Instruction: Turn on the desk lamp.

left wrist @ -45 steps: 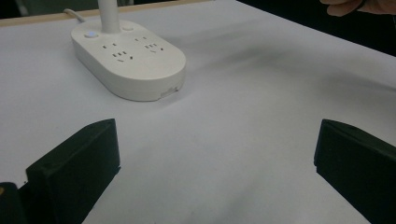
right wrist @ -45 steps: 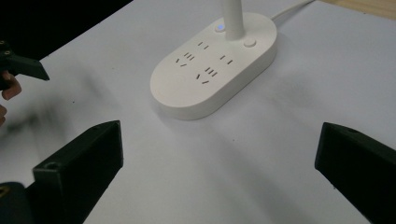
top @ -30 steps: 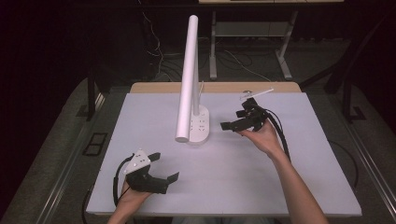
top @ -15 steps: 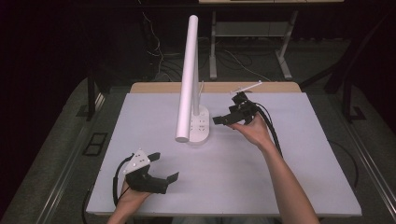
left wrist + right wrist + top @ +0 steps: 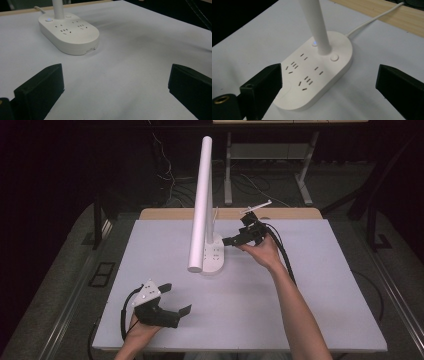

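The desk lamp (image 5: 204, 210) is standing at the middle of the far half of the white table (image 5: 310, 310), its oval base (image 5: 317, 72) flat on the surface, with socket slots on top and two round buttons beside the stem: one glowing faintly blue (image 5: 314, 43), one plain white (image 5: 334, 57). You are bringing the right gripper (image 5: 235, 240) in just beside the base, jaws spread wide and gripping nothing, so you are probably heading for a button. If so, narrow the jaws and lead with a single tip, coming down from above rather than sideways, since a sideways shove may slide the light base. Stay clear of the stem (image 5: 317, 27) and the long lamp head (image 5: 200, 220) hanging over the near side, and mind the power cord (image 5: 374, 20) trailing toward the wooden edge (image 5: 387, 15). You are keeping the left gripper (image 5: 170, 302) low near the front edge, well apart from the lamp, likewise open and empty; it could steady the base if it creeps.
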Available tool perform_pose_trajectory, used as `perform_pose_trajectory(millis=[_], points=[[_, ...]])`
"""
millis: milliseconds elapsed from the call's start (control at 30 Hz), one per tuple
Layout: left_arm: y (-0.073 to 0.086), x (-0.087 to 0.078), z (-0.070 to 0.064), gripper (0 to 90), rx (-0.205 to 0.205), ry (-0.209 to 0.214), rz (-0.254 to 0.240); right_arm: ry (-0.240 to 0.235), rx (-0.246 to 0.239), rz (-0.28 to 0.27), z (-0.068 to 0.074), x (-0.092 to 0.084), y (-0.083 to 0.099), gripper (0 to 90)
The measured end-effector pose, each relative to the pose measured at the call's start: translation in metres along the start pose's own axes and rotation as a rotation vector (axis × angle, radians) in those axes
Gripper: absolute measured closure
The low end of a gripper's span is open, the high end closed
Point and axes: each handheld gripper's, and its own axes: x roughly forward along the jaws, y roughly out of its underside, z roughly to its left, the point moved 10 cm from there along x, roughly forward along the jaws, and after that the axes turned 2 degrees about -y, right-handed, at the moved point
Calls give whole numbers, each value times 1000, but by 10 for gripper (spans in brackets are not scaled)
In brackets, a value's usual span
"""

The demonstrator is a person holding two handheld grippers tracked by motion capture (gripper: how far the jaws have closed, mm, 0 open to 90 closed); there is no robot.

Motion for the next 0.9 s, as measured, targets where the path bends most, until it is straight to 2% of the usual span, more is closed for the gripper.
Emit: perform_pose_trajectory(millis=[67, 100, 333, 733, 900], points=[[0, -1, 1, 0, -1, -1, -1, 20, -8, 9, -3, 4, -1, 66], [0, -1, 1, 0, -1, -1, -1, 28, -11, 21, -4, 6, -1, 126], [-1, -2, 2, 0, -8, -3, -9, 22, -24, 15, -5, 19, -6, 230], [-2, -2, 1, 0, -10, 3, -13, 16, 5, 8, -3, 42, -12, 406], [-2, -2, 0, 0, -6, 8, -16, 32, 37, -3, -9, 52, -14, 533]])
